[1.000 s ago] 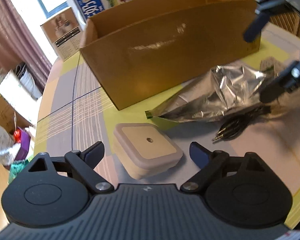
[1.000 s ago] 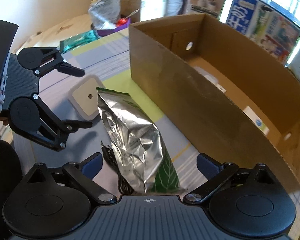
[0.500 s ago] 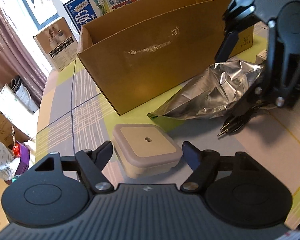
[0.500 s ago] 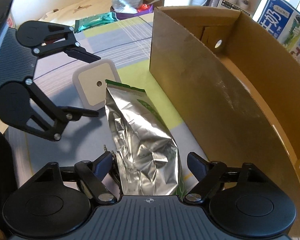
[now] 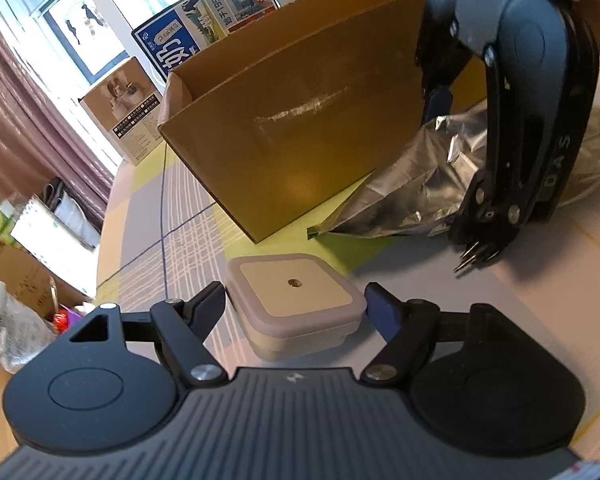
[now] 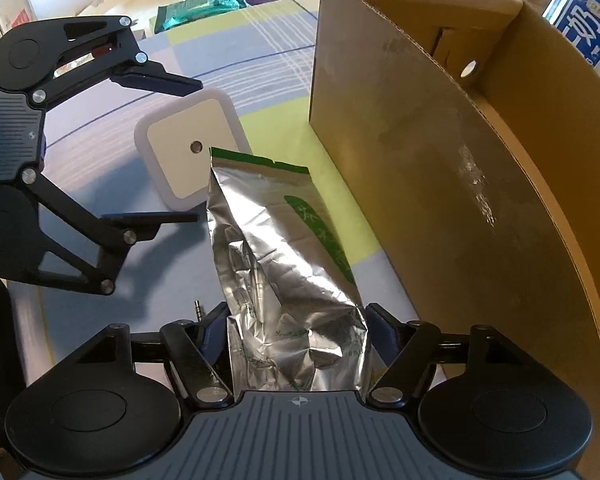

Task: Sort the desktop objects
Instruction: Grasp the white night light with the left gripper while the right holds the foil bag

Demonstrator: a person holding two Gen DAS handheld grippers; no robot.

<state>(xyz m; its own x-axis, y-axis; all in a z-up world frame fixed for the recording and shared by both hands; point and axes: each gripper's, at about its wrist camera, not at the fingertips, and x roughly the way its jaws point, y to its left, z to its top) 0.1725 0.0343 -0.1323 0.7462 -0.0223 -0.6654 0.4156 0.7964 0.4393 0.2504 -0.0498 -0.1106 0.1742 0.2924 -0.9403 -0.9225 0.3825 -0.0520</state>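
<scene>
Left gripper [image 5: 296,306] with fingers apart, one on each side of the square lidded container [image 5: 296,298]; the left fingertip lies just beside the container's edge and the right fingertip stands slightly clear of it, so no clamp is shown. The container rests on the checked tablecloth [image 5: 180,240], just short of the cardboard box [image 5: 300,120] ahead of the fingers. Right gripper [image 6: 296,326] with its fingers closed in against both sides of the silver foil pouch [image 6: 276,248], whose lower end sits between them while its green-edged top reaches forward toward the container [image 6: 192,152]. An audio plug [image 6: 198,305] shows just beside the right gripper's left finger. The open box wall [image 6: 440,184] runs along the right of these fingers.
</scene>
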